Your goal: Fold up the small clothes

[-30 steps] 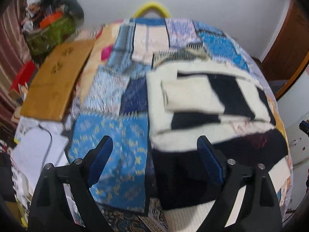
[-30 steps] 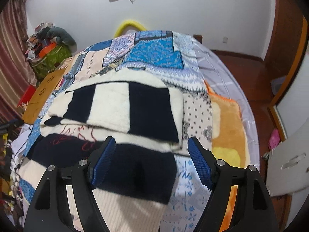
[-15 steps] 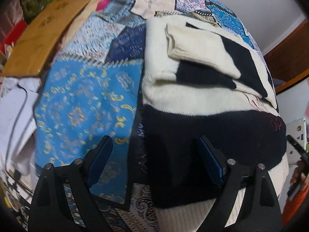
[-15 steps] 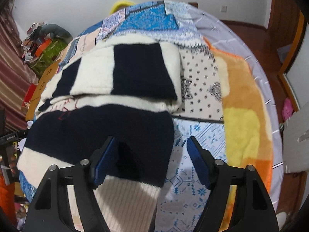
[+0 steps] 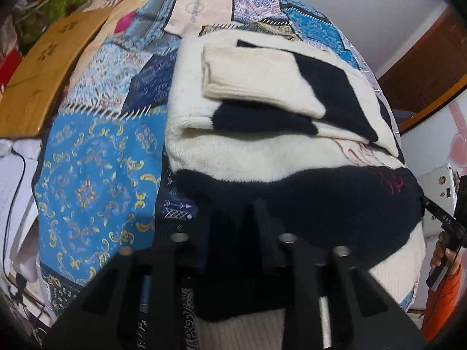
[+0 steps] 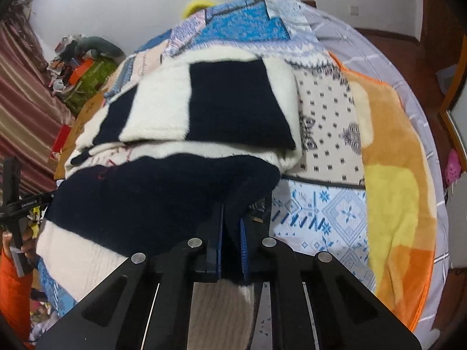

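A cream and navy striped sweater [image 5: 262, 151] lies on the patchwork bedspread [image 5: 87, 175] with both sleeves folded across its chest. My left gripper [image 5: 230, 224] is shut on the sweater's near left part, in the navy band close to the hem. My right gripper [image 6: 232, 230] is shut on the near right part of the same sweater [image 6: 163, 186], with navy fabric pinched between the blue pads. The ribbed cream hem [image 6: 87, 256] hangs toward me.
A brown cardboard box [image 5: 38, 75] lies left of the bed beside clutter. An orange and yellow fleece blanket [image 6: 394, 175] covers the bed's right side. A wooden door frame [image 5: 423, 67] stands at the right.
Both grippers dropped toward the near part of the sweater and closed from wide open, each pinching the navy band near the hem.
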{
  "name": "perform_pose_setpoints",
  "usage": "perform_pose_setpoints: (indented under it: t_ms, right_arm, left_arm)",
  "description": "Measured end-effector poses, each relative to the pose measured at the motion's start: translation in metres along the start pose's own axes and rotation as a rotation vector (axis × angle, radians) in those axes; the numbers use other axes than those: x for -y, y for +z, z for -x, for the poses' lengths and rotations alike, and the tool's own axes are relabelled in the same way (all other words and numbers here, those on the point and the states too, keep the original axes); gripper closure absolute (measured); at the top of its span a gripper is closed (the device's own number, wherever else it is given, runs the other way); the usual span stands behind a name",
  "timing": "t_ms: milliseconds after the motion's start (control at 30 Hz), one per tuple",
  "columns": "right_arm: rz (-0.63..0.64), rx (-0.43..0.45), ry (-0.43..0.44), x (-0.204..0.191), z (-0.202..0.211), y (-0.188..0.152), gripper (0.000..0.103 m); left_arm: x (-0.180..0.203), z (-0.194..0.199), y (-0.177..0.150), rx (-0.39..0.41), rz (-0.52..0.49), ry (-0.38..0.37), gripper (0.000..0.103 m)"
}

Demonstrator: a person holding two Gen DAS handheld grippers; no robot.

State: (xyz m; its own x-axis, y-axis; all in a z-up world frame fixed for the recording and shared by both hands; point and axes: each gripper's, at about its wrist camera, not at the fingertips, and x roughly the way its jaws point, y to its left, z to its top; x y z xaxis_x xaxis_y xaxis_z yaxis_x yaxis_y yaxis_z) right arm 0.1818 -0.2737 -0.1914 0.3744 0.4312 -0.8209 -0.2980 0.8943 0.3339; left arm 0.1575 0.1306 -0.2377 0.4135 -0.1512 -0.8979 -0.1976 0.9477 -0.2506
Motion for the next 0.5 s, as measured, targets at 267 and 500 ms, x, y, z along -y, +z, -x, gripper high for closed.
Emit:
perform_pose_setpoints:
  t_ms: [267,500]
  right_arm:
    - [0.047,0.129,0.016,-0.014,0.029,0.02,0.096]
    - [0.068,0.202,-0.018,-0.018,0.035,0.041,0.096]
  left_arm:
    - [0.007,0.039,0.02,0.147,-0.019,-0.005,0.096]
    - [0.006,0.065,0.048,0.269,0.011,-0.003,0.096]
